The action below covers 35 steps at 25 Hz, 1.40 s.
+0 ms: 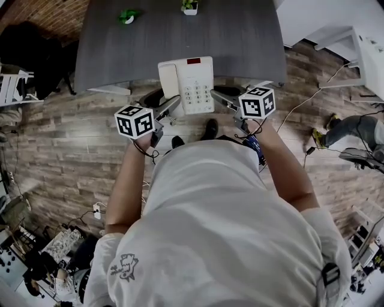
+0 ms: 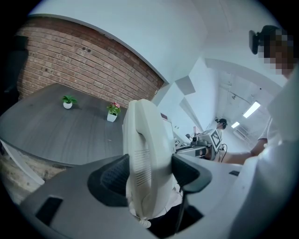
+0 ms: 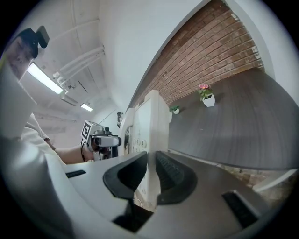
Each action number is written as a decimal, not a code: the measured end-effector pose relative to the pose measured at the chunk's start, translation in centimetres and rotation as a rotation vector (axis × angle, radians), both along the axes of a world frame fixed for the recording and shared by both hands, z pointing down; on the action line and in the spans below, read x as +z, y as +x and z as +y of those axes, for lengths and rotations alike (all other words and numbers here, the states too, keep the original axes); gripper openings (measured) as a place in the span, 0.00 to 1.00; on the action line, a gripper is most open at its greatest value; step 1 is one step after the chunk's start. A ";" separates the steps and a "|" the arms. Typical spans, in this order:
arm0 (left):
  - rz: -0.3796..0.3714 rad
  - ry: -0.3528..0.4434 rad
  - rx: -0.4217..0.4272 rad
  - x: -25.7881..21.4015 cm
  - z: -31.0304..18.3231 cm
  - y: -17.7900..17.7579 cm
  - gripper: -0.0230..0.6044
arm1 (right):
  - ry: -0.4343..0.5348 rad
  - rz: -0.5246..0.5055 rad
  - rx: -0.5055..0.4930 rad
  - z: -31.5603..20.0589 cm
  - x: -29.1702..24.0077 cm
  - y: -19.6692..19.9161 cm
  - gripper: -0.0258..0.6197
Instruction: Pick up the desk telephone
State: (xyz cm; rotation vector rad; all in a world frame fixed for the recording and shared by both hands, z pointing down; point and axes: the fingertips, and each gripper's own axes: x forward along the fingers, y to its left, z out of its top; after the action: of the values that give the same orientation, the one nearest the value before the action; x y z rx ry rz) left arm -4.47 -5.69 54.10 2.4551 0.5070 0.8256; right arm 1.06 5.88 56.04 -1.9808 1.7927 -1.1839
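The white desk telephone [image 1: 187,84], with a keypad and a handset along its left side, is held between both grippers just at the front edge of the grey table [image 1: 240,36]. My left gripper [image 1: 173,104] is shut on the handset [image 2: 145,163], whose pale body fills the space between the dark pads. My right gripper [image 1: 218,96] is shut on the phone's thin right edge [image 3: 152,135], the pads pressed against it from both sides. Each gripper view shows the other gripper across the phone. The phone's underside is hidden.
Two small potted plants [image 1: 128,16] [image 1: 189,7] stand at the table's far edge, by a brick wall [image 2: 84,70]. Cables [image 1: 300,105] trail over the wooden floor. Another person's legs [image 1: 354,129] and white furniture [image 1: 366,54] are at the right.
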 end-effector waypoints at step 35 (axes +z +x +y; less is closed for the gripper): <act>0.067 -0.028 0.077 -1.9 -10.8 -17.1 0.52 | 0.012 0.061 0.091 -10.3 -2.5 -18.0 0.14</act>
State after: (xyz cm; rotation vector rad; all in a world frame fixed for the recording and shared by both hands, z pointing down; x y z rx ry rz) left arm -21.52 -16.45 52.23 2.4570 0.6367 0.7637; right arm -16.96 -4.38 53.54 -2.0894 1.7134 -1.0945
